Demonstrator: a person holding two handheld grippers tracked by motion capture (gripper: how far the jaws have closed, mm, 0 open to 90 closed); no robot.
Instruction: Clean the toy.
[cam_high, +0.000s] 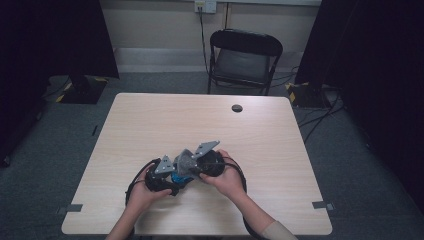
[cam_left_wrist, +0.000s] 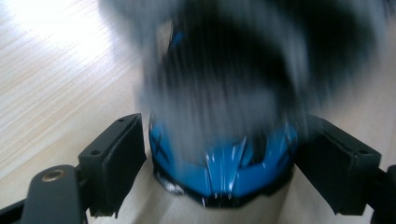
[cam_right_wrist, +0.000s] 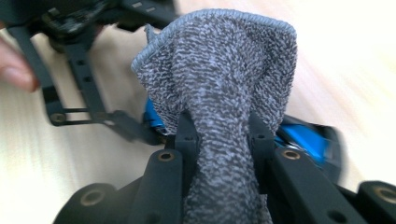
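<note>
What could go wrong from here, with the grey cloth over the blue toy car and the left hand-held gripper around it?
1. The left hand-held gripper has its pads beside the blue toy car without clearly pressing, so a wipe may push the car along the table.
2. The right hand-held gripper pinches the grey cloth in a narrow fold; it may slip out while rubbing.
3. Both grippers work close together and may knock jaws.

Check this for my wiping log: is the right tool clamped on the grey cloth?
Yes, the right tool has its jaws pinched on the grey cloth, which bunches up between them.
</note>
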